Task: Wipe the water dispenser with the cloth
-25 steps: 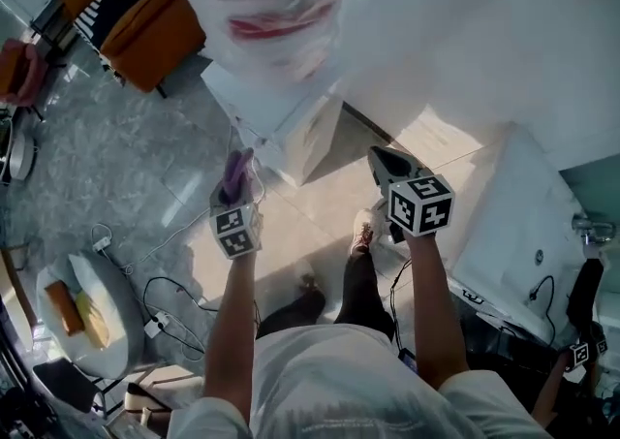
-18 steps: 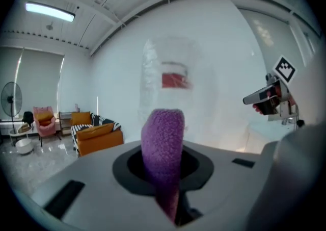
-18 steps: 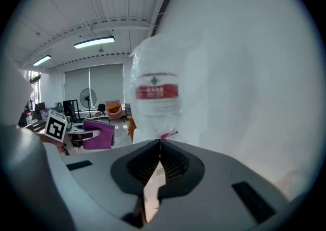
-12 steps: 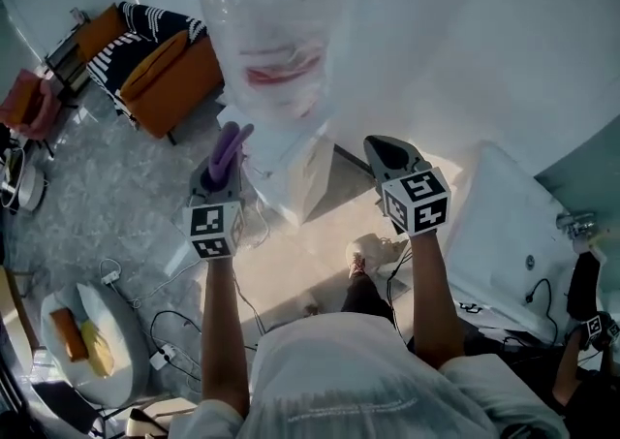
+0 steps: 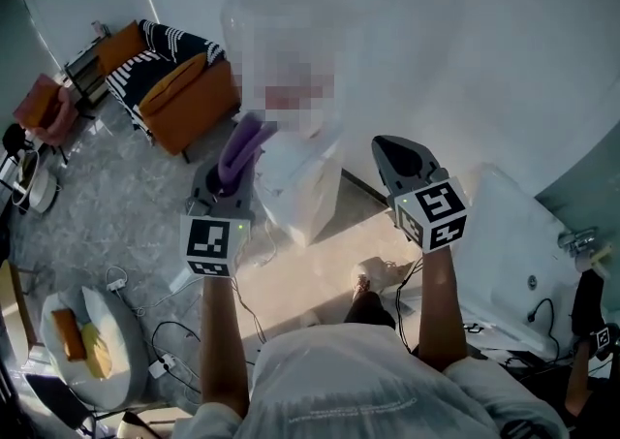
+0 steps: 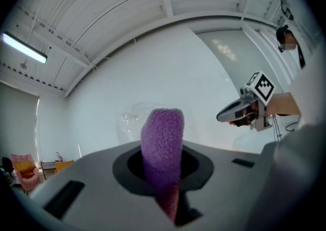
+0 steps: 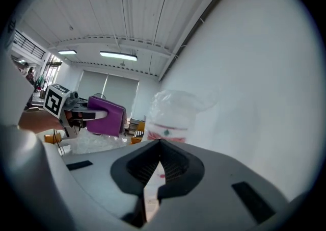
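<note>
Purple cloth (image 6: 162,143) pinched upright in left claw (image 5: 232,175), free end poking out, ready for wiping. Claw hovers just beside water dispenser (image 5: 305,190), below its bottle (image 7: 175,112). Right claw (image 5: 397,161) clenched on nothing, held clear on other side.

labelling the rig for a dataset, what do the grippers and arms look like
The left gripper and right gripper are both dark grey with tapered jaws. Each carries a white cube printed with black square markers. The person wears a white short-sleeved shirt, so the forearms are uncovered.
</note>
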Available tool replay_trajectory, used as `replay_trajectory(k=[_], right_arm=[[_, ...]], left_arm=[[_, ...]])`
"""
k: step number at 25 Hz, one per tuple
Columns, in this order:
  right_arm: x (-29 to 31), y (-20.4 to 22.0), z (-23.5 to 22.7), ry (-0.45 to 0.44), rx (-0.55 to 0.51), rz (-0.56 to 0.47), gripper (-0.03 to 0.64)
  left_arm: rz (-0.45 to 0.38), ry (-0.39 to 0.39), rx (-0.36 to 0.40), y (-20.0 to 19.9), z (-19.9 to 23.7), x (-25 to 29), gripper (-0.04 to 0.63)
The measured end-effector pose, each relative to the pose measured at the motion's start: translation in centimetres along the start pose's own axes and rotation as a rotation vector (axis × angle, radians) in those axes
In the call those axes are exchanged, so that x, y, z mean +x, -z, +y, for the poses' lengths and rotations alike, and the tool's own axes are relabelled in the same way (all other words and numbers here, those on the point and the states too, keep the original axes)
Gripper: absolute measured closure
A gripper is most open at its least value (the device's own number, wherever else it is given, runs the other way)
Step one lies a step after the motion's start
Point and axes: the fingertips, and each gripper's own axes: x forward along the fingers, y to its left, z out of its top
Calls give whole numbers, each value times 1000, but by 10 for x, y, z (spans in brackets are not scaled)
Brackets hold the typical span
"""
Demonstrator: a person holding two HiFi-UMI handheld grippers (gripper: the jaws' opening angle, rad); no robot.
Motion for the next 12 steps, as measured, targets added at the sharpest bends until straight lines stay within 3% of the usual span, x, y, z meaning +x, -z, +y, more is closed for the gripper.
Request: replay_trajectory(k=[12], right_arm=[[-10,-2,33,-83,-46,0,603]], left_arm=[[12,6,33,-9,-18,-15,543]])
